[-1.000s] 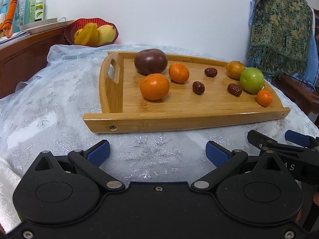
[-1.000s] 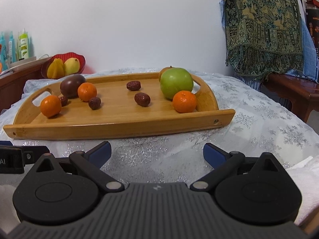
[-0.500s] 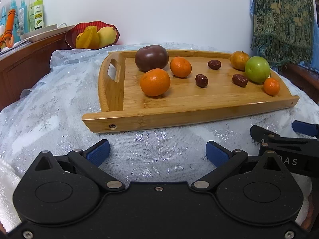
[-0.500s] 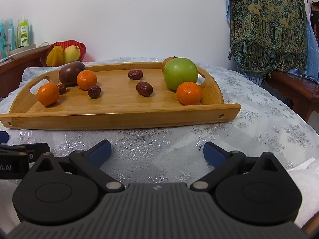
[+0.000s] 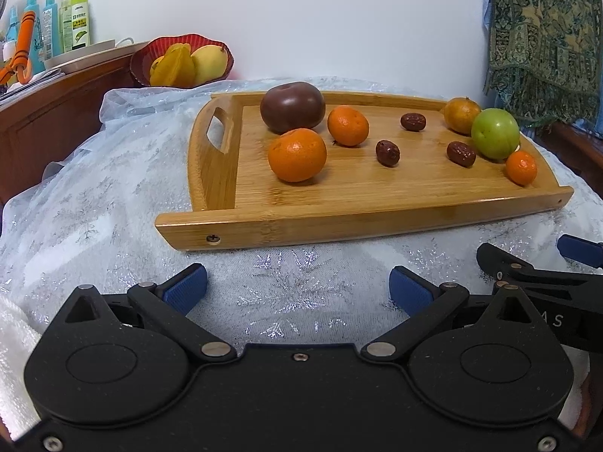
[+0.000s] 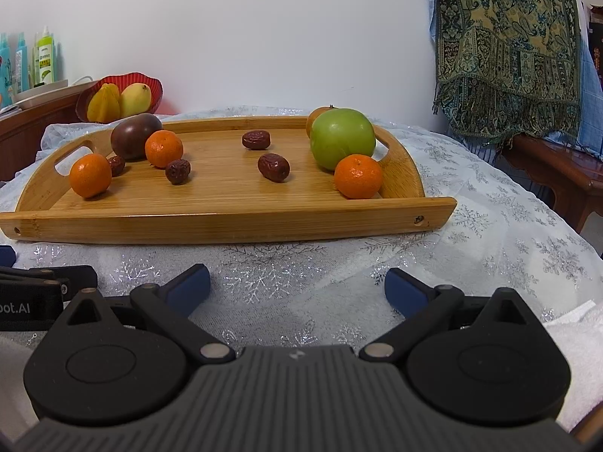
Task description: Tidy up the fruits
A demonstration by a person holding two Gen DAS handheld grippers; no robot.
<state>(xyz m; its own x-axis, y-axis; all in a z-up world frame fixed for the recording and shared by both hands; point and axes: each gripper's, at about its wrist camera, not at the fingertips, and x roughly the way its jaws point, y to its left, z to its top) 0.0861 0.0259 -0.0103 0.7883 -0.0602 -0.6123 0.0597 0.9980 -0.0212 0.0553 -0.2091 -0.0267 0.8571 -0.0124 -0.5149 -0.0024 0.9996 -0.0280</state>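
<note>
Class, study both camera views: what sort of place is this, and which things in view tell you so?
Probably a lived-in home room: a table under a snowflake tablecloth, a wooden sideboard carrying bottles, and a patterned shawl draped at the right.

A tray (image 6: 226,222) sits on a cloth-covered table (image 6: 490,233). On its left end a plum (image 6: 133,133) lies farthest, with two mandarins (image 6: 164,148) (image 6: 90,175) nearer; dates (image 6: 273,167) are scattered across the middle, and on the right end an apple (image 6: 342,138) lies behind a third mandarin (image 6: 358,176). A fruit bowl (image 6: 113,100) stands far left beyond the tray, and a shawl (image 6: 505,49) hangs far right.
</note>
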